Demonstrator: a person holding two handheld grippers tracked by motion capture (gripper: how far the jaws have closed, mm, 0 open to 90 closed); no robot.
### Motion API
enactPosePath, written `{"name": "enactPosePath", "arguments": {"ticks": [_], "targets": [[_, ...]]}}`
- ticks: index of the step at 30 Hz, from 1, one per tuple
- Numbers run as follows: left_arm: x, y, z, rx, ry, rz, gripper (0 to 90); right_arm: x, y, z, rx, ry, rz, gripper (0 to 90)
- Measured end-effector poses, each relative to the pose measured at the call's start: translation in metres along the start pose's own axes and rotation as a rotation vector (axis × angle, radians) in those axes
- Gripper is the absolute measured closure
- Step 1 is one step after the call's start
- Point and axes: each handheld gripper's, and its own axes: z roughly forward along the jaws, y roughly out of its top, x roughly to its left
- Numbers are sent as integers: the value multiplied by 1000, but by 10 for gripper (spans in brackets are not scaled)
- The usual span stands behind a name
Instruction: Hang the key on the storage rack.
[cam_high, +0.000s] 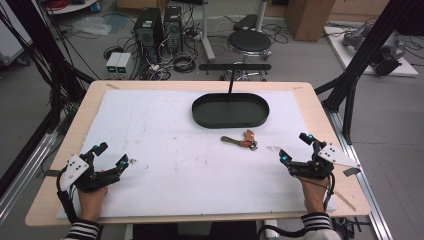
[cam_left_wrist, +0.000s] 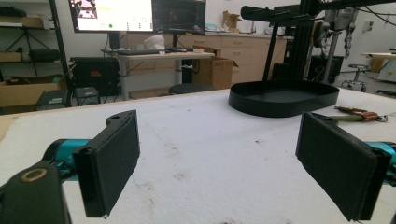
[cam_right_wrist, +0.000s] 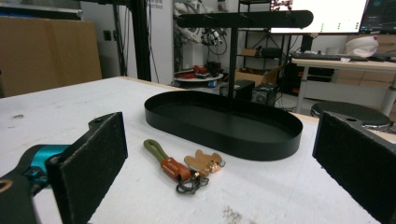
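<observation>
Here, at the outset: left gripper (cam_high: 111, 154) at lower left of the high view, jaws spread wide, grasping nothing; right gripper (cam_high: 295, 148) at lower right, likewise released and empty. Both resting low over the white mat (cam_high: 150, 130), well apart from each other.

Keychain (cam_high: 241, 140) lying flat on the mat at centre right of the high view, just below the black oval tray (cam_high: 230, 111) and apart from it. In the right gripper view, at lower centre: olive-green loop (cam_right_wrist: 156, 150), orange-brown leather tab (cam_right_wrist: 175, 168), tan bear-shaped charm (cam_right_wrist: 203, 161), dark ring cluster beneath. In the left gripper view, far off at right edge (cam_left_wrist: 358, 113).

Probably the approach step, not yet begun: nearer to the right gripper, so likely a reach up and left, jaws kept wide, lowered around the leather tab or loop, then closed. Flat, thin item on soft mat; calls for low, careful descent.

Small embossed lettering on the leather tab, too fine to read. Monitors in the background, text illegible.
</observation>
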Motion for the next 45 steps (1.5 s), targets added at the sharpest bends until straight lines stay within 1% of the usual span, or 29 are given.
{"name": "enactPosePath", "arguments": {"ticks": [1, 2, 3, 4, 5, 6, 7, 8, 9, 10, 11, 13, 14, 15, 18, 19, 22, 25, 27, 28, 31, 32, 37, 39, 41, 42, 43, 44, 45], "targets": [[0, 0, 0, -1, 0, 0, 141, 0, 0, 0, 0, 0, 0, 21], [0, 0, 0, 0, 0, 0, 141, -2, 7, 2, 3, 7, -11, 21], [0, 0, 0, 0, 0, 0, 141, -2, 7, 2, 3, 7, -11, 21], [0, 0, 0, 0, 0, 0, 141, -3, 14, 6, 17, 21, -19, 21], [0, 0, 0, 0, 0, 0, 141, -3, 14, 6, 17, 21, -19, 21], [0, 0, 0, 0, 0, 0, 141, -4, 18, 8, 27, 30, -31, 21], [0, 0, 0, 0, 0, 0, 141, -5, 21, 11, 40, 42, -34, 21], [0, 0, 0, 0, 0, 0, 141, -6, 29, 17, 69, 74, -43, 21], [0, 0, 0, 0, 0, 0, 141, -6, 29, 17, 69, 74, -43, 21], [0, 0, 0, 0, 0, -1, 141, -6, 31, 19, 79, 83, -55, 21], [0, 0, 0, 0, 0, -1, 141, -6, 37, 26, 108, 104, -79, 21], [0, 0, 0, 0, 0, -1, 141, -6, 40, 29, 121, 113, -84, 21], [0, 0, 0, 0, 0, -1, 141, -6, 46, 35, 146, 131, -92, 21], [0, 0, 0, -2, 1, -1, 141, -7, 49, 38, 149, 139, -109, 21], [0, 0, 0, -1, 1, -1, 141, -7, 57, 47, 184, 161, -118, 22], [0, 0, 0, -2, 1, -1, 141, -7, 59, 50, 189, 170, -127, 22], [0, 0, 0, -2, 1, -1, 141, -7, 64, 59, 229, 202, -148, 22], [0, 0, 0, -1, 1, -2, 141, -6, 69, 68, 261, 230, -177, 21], [0, 0, 0, -2, 1, -2, 141, -5, 70, 70, 272, 240, -181, 21], [0, 0, 0, -1, 1, -2, 141, -3, 72, 76, 291, 264, -192, 21], [0, 0, 0, -1, 1, -2, 141, -2, 75, 84, 326, 286, -228, 22], [0, 0, 0, -1, 1, -2, 140, -1, 76, 86, 327, 283, -242, 21], [0, 0, 0, -1, 1, -3, 141, -2, 76, 98, 373, 329, -238, 22], [0, 0, 0, 0, 1, -3, 141, -2, 75, 104, 403, 352, -243, 23], [0, 0, 1, 1, 1, -3, 141, -1, 74, 111, 436, 382, -261, 24], [0, 0, 1, 1, 1, -3, 141, -1, 74, 111, 436, 382, -261, 24], [0, 0, 1, 1, 1, -3, 141, 0, 74, 114, 453, 397, -265, 24], [0, 0, 1, 1, 1, -3, 141, 3, 74, 121, 485, 428, -278, 24], [0, 0, 1, 1, 1, -4, 141, 4, 74, 125, 503, 441, -281, 24]]}}
